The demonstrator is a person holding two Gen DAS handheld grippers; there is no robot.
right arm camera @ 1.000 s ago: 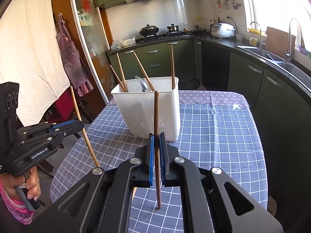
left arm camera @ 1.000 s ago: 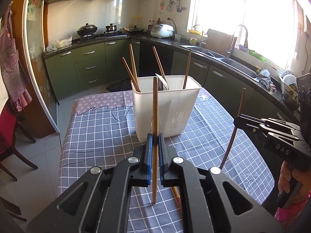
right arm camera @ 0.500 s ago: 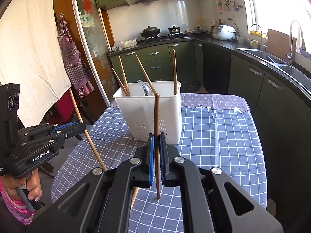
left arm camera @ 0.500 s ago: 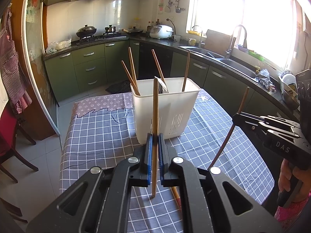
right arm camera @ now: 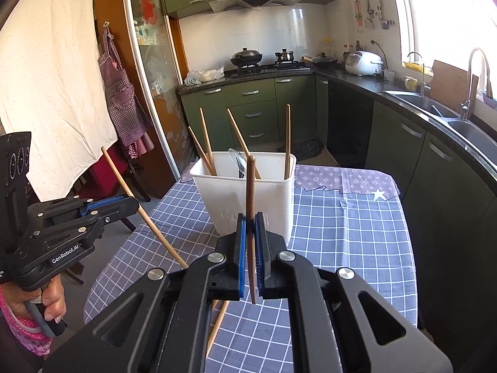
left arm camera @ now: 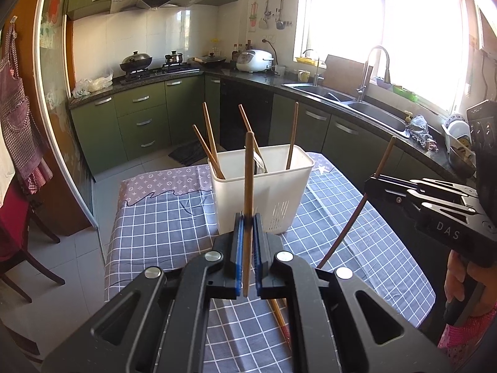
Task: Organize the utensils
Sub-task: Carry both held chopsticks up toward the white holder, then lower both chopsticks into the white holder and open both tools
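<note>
Left gripper (left arm camera: 247,227) pinching a light chopstick (left arm camera: 248,171) upright; right gripper (right arm camera: 250,227) pinching a dark chopstick (right arm camera: 250,186) likewise. Both lifted clear of the checked tablecloth (left arm camera: 161,217) since a second ago, tips now off the table. White holder (left arm camera: 261,186) just ahead, already holding several chopsticks. Probably next: drop-in.

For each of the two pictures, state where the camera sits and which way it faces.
Left wrist: on the left gripper, shut on a light chopstick, facing the white bin; the other hand shows.
Right wrist: on the right gripper, shut on a dark chopstick, facing that bin.
Shared: bin, checked tablecloth.
</note>
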